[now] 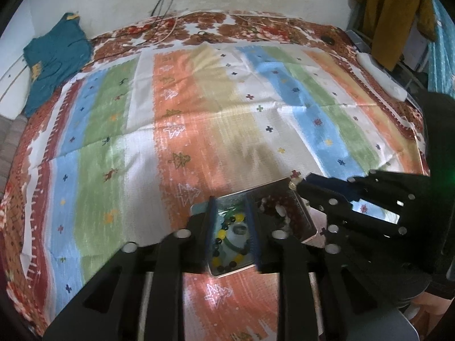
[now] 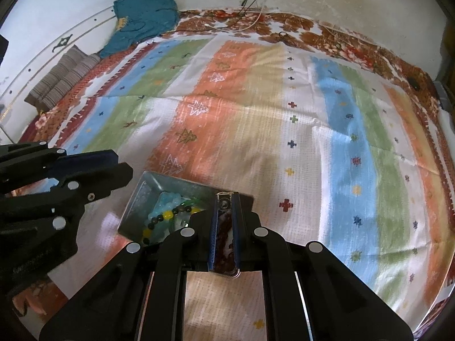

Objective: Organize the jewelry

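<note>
left gripper (image 1: 231,227) over tray (image 1: 301,213) | beads (image 1: 227,244) partly hidden

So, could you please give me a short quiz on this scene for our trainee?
1. True or false: the yellow-and-black beads share a compartment with the dark red beads.
2. What does the tray look like it is made of? A: shiny metal. B: wicker. C: dark wood.
3. Fill in: the cloth below the tray is patterned in coloured ___.

Key: 1 false; 2 A; 3 stripes.
</note>
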### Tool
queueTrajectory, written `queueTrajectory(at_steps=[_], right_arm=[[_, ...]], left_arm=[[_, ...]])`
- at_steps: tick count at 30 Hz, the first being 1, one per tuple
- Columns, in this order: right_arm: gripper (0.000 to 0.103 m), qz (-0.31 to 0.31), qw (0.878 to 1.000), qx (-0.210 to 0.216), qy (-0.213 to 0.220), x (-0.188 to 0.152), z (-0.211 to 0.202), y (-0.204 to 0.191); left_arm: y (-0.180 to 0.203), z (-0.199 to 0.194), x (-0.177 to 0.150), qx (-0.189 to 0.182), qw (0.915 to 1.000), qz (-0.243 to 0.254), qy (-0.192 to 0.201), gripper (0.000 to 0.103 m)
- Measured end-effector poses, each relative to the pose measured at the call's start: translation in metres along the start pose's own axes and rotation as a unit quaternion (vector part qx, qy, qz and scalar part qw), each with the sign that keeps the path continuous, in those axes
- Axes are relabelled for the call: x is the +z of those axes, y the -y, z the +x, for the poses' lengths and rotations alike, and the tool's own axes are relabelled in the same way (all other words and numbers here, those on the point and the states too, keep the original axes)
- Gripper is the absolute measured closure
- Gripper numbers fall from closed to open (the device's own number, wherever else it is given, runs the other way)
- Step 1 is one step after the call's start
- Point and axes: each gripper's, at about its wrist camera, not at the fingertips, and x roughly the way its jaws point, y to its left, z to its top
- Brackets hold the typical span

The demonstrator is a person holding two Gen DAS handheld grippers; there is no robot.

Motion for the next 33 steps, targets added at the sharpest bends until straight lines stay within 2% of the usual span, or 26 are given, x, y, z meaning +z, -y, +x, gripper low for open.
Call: queueTrajectory(at_steps=[1,2,5,10,16,28,33], right_arm=[[0.075,0.000,1.000,0.000,-0.001,-0.001,-0.001,0.000],[0.054,-0.002,1.000,-0.002,0.003,-0.003,-0.003,-0.001],[0.053,-0.012,1.000,-0.010,0.011,-0.008,-0.011,-0.004],[0.053,-0.016,1.000,-0.012,0.012,-0.014,-0.016,-0.004],[0.047,-0.012,1.000,-0.015,0.017,-0.020,-0.023,-0.001],[0.030,0.000,0.999,-0.001,0.038,-0.032,-0.046,0.004],[0.023,-0.004,0.999,0.004,0.049,-0.041,-0.056,0.003]], left_arm=[[-0.002,-0.002,0.000,-0.001,1.0000,-0.004,0.003,0.069],[-0.003,-0.004,-0.001,0.001,1.0000,-0.005,0.005,0.069],[-0.007,-0.009,-0.005,0.000,0.9999,-0.012,0.007,0.061],[-0.009,-0.014,-0.010,0.000,0.9999,-0.012,0.010,0.058],[-0.009,-0.021,-0.016,-0.003,0.9998,-0.009,0.014,0.052],[-0.007,-0.038,-0.028,0.001,0.9994,-0.001,0.036,0.026],[-0.007,-0.046,-0.037,-0.010,0.9990,0.000,0.044,0.011]])
